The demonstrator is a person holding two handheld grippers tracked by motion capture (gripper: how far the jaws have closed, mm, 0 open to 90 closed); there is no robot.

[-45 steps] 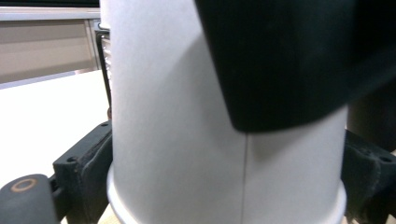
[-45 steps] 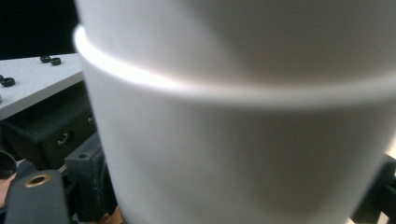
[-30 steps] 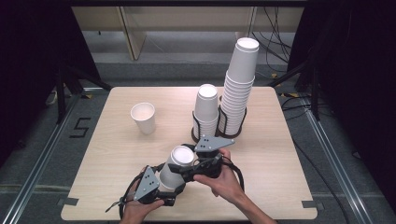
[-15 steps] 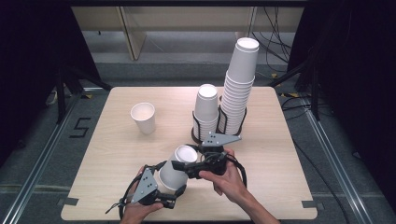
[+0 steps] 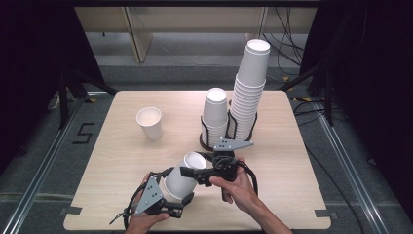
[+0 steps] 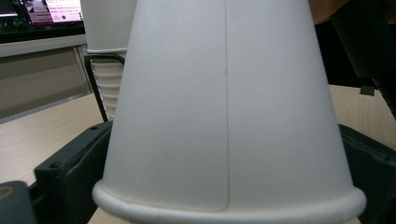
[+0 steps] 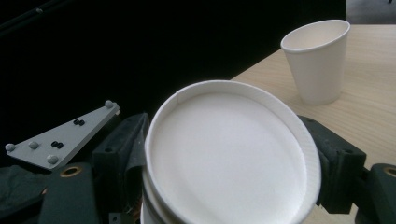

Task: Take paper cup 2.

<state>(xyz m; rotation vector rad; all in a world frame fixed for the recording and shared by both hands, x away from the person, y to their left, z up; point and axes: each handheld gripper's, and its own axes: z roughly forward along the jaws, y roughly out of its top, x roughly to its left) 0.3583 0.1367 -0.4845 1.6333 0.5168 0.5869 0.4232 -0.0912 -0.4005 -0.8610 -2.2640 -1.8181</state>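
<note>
1. The left gripper (image 5: pixel 187 199) sits near the table's front edge, left of its middle. Its jaws have just been opening and now stand spread on either side of the held cup's rim end; in the left gripper view the black jaws flank the rim without clearly pressing on it.
2. The right gripper (image 5: pixel 191 174) lies just behind it, its jaws reaching leftward and pinching the held cup (image 5: pixel 182 176) near its base end. In the right gripper view the cup's round bottom (image 7: pixel 229 149) sits between the two black jaws, touching both.
3. The held cup is white paper, upside down and tilted, off the table (image 5: pixel 117 161), base end up and toward the back. In the right gripper view a second rim edge shows beneath the base; whether that is another cup nested inside, I cannot tell.
4. A lone cup (image 5: pixel 149 123) stands upright, mouth up, toward the back left part of the table, well apart from both grippers.
5. Near the back edge, right of the middle, a black wire holder (image 5: pixel 214 134) carries a short stack (image 5: pixel 215 109) of upturned cups, and just beside it on the right stands a tall stack (image 5: pixel 249 87).
</note>
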